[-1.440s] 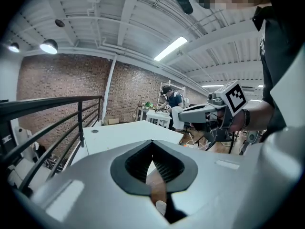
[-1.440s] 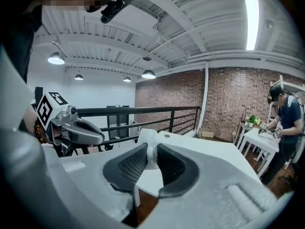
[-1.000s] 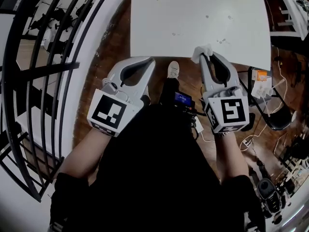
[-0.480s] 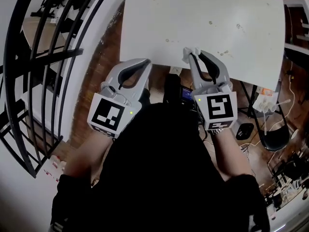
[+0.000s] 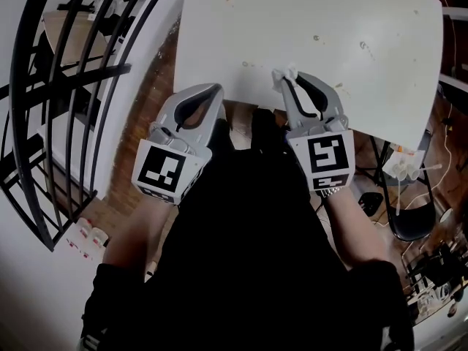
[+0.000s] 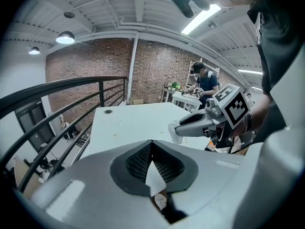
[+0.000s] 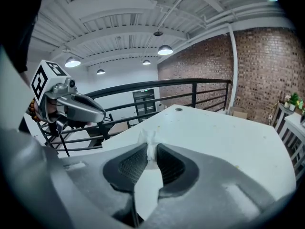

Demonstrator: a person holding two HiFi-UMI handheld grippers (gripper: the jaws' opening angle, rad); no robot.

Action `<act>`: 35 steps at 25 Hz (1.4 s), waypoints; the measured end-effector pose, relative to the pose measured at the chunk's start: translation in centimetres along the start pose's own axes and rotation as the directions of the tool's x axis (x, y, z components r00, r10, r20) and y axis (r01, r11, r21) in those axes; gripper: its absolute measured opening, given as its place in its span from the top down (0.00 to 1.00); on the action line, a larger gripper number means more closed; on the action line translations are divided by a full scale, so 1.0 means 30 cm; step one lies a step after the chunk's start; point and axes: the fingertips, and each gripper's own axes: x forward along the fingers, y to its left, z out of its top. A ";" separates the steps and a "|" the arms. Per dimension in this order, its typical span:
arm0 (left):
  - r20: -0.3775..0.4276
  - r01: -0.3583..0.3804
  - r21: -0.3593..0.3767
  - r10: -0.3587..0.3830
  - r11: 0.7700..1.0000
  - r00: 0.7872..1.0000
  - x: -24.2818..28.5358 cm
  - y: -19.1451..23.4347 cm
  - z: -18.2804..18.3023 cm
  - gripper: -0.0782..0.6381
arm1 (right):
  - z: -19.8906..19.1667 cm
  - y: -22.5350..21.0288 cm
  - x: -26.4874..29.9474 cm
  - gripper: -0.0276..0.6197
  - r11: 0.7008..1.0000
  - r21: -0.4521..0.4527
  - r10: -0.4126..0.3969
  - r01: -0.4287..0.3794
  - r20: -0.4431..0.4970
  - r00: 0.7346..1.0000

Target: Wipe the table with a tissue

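We hold the right tongs (image 5: 287, 77) at the near edge of the white rectangular counter (image 5: 329, 13), jaws pressed together on a small crumpled white tissue (image 5: 284, 74). The wad pokes out past the tips, over the counter's near edge. Our left tongs (image 5: 214, 88) sit beside them, by the near-left corner, just off the edge. Their jaws are closed tip to tip with nothing between them. A few small brownish specks (image 5: 316, 38) dot the counter, scattered from the middle toward the far edge. A black metal railing (image 5: 66, 72) runs along our left.
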 end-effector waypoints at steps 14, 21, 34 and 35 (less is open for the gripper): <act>-0.060 0.108 0.024 -0.107 0.994 0.992 0.034 0.072 -0.077 0.87 | -0.086 0.025 0.103 0.88 0.994 0.046 -0.098 0.103 -0.106 0.990; -0.094 0.157 0.039 -0.153 0.987 0.984 0.045 0.109 -0.114 0.87 | -0.167 0.033 0.168 0.88 0.985 0.069 -0.143 0.158 -0.183 0.973; -0.112 0.171 0.037 -0.166 0.985 0.980 0.041 0.176 -0.133 0.87 | -0.253 0.032 0.253 0.88 0.974 0.100 -0.169 0.205 -0.284 0.944; -0.112 0.170 0.037 -0.165 0.985 0.980 0.040 0.179 -0.133 0.87 | -0.255 0.032 0.256 0.88 0.974 0.099 -0.170 0.206 -0.287 0.943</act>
